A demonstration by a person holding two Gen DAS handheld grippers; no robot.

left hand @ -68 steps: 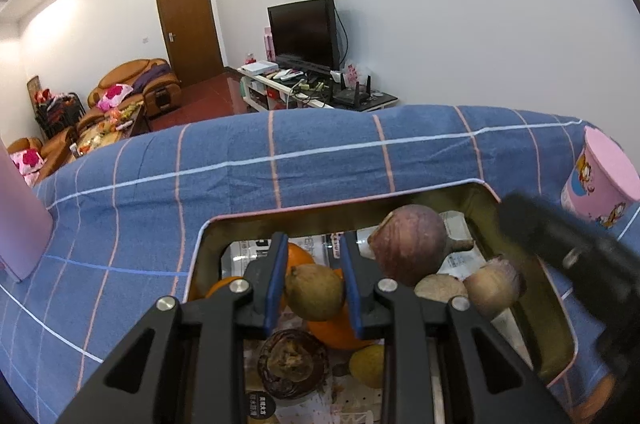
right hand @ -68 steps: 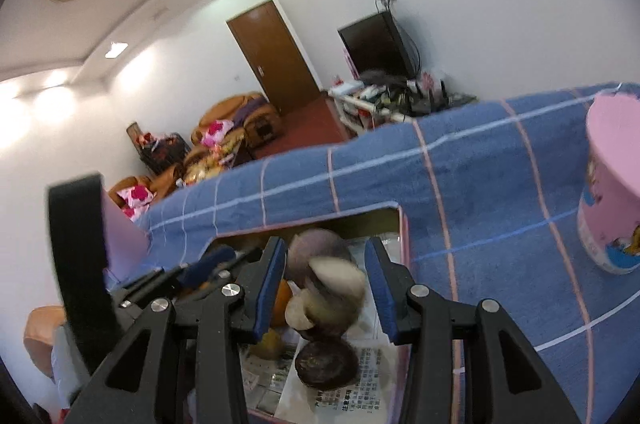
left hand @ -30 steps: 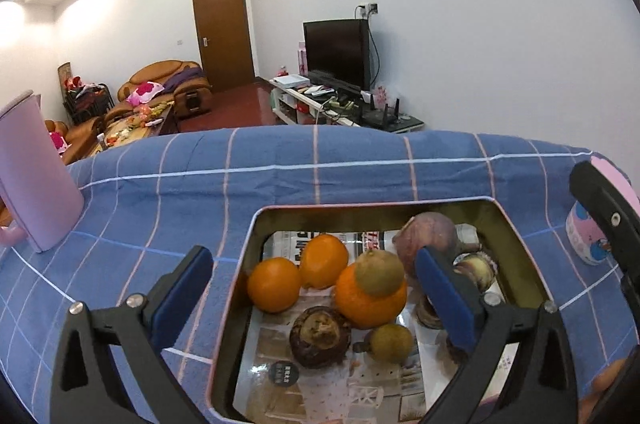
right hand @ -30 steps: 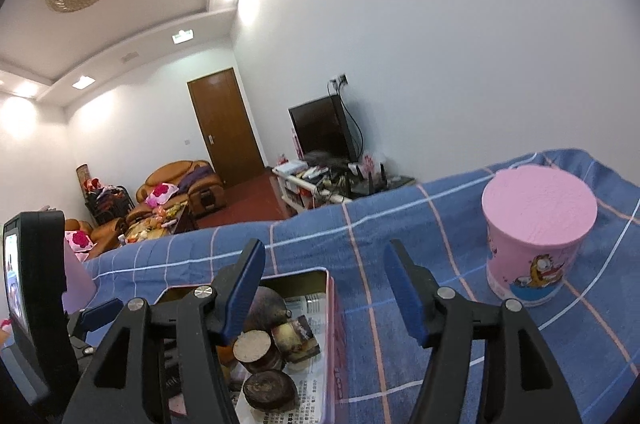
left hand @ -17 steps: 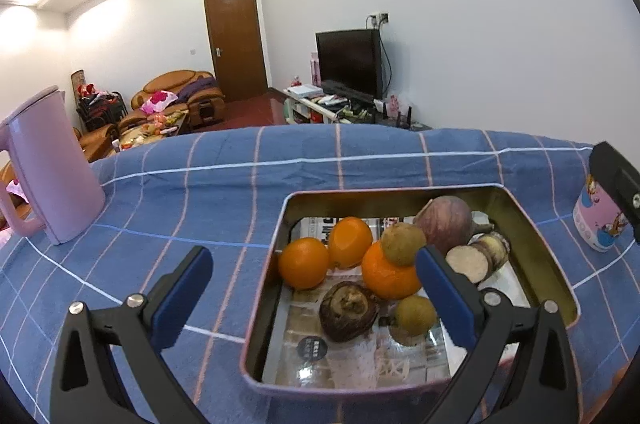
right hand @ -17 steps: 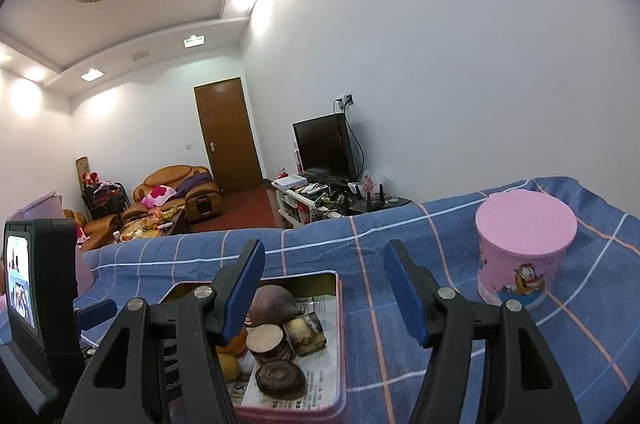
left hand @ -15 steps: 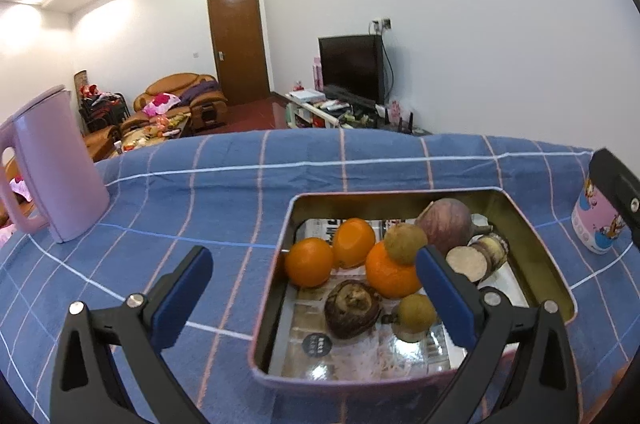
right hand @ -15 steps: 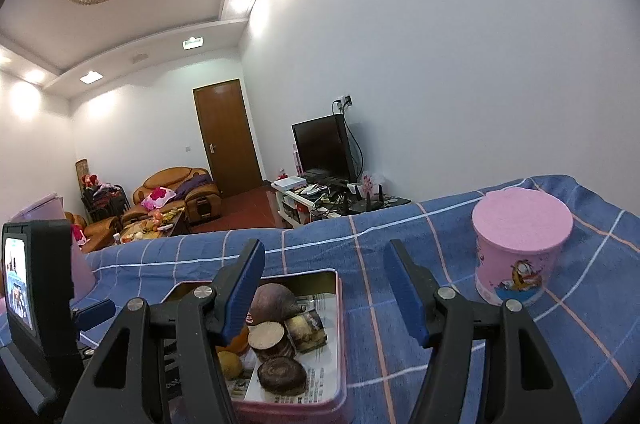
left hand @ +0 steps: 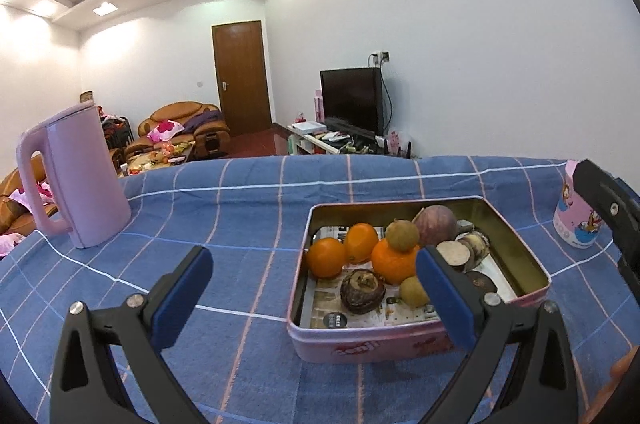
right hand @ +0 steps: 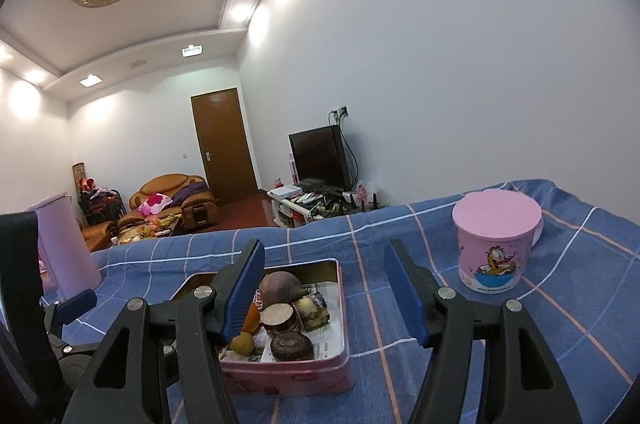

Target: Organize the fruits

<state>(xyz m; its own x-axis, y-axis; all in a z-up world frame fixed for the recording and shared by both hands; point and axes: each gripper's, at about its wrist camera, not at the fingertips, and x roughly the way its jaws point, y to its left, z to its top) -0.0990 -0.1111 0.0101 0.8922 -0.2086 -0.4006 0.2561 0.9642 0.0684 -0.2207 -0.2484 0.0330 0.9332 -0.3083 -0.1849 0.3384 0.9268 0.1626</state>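
Left gripper (left hand: 316, 284) spread, empty; right gripper (right hand: 324, 288) spread, empty; pink tin (left hand: 400, 346) holds oranges, brown fruits.

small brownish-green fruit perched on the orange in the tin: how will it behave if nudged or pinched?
Likely to roll: the small round fruit rests atop an orange, not on the tin's paper lining. A nudge would probably drop it among its neighbours. It looks firm and dull-skinned, so probably not slippery. Being small, it seems light; a centred pinch looks safer.
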